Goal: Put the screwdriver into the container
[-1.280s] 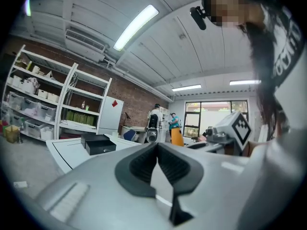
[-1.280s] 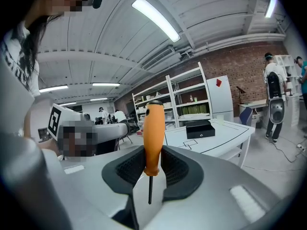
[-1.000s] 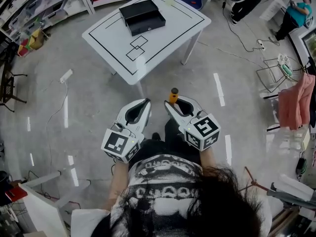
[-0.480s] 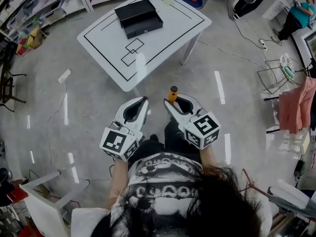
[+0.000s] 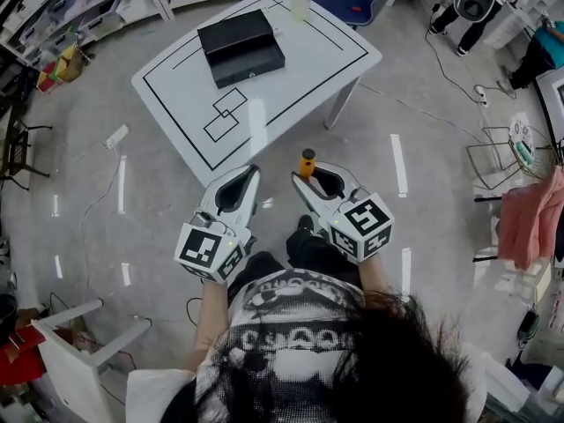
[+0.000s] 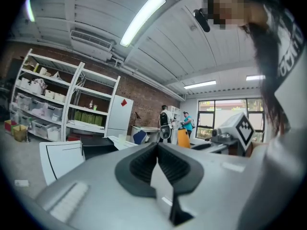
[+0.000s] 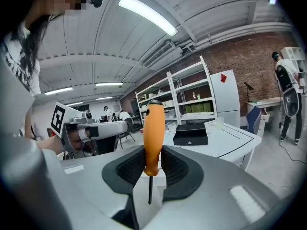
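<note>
Orange-handled, the one screwdriver with a thin dark shaft (image 7: 154, 128) is held upright, handle up and shaft down. It is clamped at the handle's lower end by the right gripper (image 7: 152, 151). The left gripper (image 6: 157, 150) is closed on nothing. One black rectangular container (image 5: 241, 47) is seen on the white table (image 5: 304, 73), well apart from the screwdriver.

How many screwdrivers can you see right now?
1. The orange-handled screwdriver stands upright, clamped in the right tool, short of the white table. Others may be hidden inside the black container.
</note>
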Motion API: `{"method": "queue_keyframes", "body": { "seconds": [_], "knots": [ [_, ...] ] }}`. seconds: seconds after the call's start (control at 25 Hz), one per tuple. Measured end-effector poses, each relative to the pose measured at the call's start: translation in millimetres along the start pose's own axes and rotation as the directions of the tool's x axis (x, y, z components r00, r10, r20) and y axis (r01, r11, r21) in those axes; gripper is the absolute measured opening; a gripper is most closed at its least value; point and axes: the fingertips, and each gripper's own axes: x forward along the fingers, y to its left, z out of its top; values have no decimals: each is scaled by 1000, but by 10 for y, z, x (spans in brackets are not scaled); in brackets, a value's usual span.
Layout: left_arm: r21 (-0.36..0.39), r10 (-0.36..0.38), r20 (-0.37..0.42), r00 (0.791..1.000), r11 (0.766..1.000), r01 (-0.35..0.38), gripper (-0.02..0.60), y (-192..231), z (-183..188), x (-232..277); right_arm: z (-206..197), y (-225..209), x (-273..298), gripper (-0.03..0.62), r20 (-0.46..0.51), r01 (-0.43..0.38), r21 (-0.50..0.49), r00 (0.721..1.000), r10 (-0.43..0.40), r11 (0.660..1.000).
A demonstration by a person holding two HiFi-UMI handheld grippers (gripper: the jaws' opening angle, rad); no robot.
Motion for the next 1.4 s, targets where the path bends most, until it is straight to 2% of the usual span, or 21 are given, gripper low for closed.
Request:
{"method": "queue_keyframes", "body": {
  "seconds": [0.36,0.52,0.76,1.16,1.4],
  "knots": [
    [2,109,-7,994,994,-109,0,-33,50,565,168,-662,30,98,4,-92,-28,996,92,995],
    [9,153,-3,988,988,-153,0,-98,95,690,181,-828,5,97,7,-132,-27,991,133,991],
    [6,195,-38,980,981,-195,0,-175,31,805,121,-988,-27,97,9,-175,3,985,175,985],
    [16,224,-62,973,975,-224,0,-45,38,990,62,-1291,110,98,-10,-175,12,985,175,985],
    [21,244,-55,968,970,-243,0,275,57,1081,149,-1417,414,97,-20,-176,-1,984,176,984]
  ]
}}
